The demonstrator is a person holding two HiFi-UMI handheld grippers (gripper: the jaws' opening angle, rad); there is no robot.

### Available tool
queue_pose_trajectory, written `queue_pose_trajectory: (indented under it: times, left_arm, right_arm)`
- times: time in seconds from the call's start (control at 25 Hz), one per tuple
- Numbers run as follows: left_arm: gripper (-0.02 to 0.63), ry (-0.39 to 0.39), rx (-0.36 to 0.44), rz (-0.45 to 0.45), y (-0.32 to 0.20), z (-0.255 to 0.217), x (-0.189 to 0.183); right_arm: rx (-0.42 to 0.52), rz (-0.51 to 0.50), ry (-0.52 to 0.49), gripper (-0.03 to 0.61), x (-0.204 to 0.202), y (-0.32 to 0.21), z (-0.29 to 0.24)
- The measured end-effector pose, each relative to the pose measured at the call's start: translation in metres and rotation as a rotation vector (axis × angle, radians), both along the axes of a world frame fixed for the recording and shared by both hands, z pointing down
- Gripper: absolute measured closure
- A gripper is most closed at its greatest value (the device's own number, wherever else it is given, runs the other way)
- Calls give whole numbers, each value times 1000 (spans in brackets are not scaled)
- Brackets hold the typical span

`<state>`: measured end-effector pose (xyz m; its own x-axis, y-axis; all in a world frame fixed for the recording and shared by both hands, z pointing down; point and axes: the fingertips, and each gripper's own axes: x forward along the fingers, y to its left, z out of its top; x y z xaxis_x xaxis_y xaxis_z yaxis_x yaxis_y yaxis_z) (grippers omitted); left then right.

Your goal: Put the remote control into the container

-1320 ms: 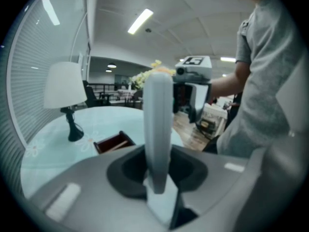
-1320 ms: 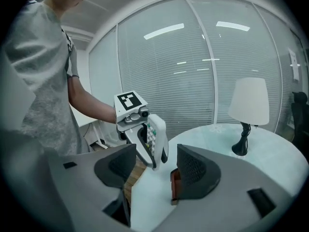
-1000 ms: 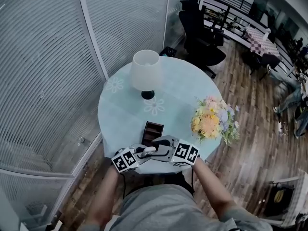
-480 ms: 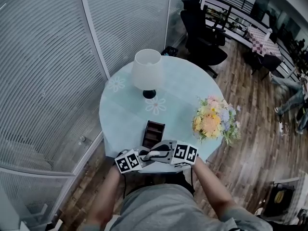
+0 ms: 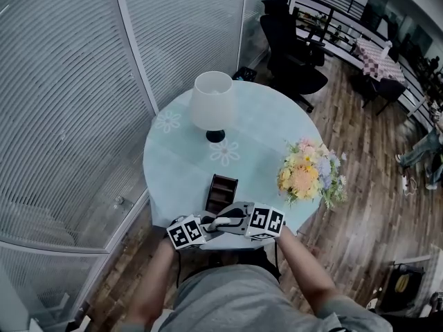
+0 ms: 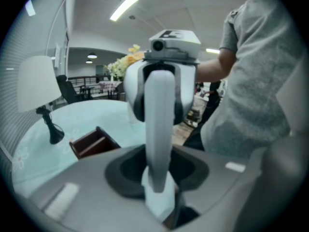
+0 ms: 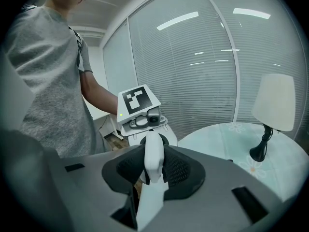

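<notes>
A white remote control (image 5: 223, 219) hangs in the air over the near edge of the round table (image 5: 263, 126), between my two grippers, which face each other. My left gripper (image 5: 209, 222) grips one end, and in the left gripper view the remote (image 6: 159, 129) stands up from between its jaws, which are starting to open. My right gripper (image 5: 234, 219) is shut on the other end of the remote (image 7: 153, 163). A dark brown open-topped container (image 5: 220, 192) stands on the table just beyond the grippers. It also shows as a box (image 6: 94, 141) in the left gripper view.
A white-shaded lamp (image 5: 211, 102) on a black base stands at the far left of the table. A bouquet of flowers (image 5: 308, 171) sits at its right edge. A glass wall with blinds runs along the left, and black office chairs (image 5: 291, 54) stand behind the table.
The right gripper's jaws have closed onto the remote that the left gripper holds. Both grippers have stayed nearly in place at the table's near edge.
</notes>
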<state>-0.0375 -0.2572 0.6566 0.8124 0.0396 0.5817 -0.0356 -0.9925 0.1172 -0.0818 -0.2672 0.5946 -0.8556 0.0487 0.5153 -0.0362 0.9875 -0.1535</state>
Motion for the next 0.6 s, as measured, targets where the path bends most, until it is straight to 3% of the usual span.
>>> queue_pose_trajectory:
  times: [0.24, 0.6]
  left_arm:
    - [387, 7, 16, -72, -13, 0, -11]
    - [373, -8, 39, -191, -26, 0, -44]
  right_arm:
    - [1, 6, 5, 460, 3, -1, 2]
    - [37, 79, 35, 460, 19, -12, 13]
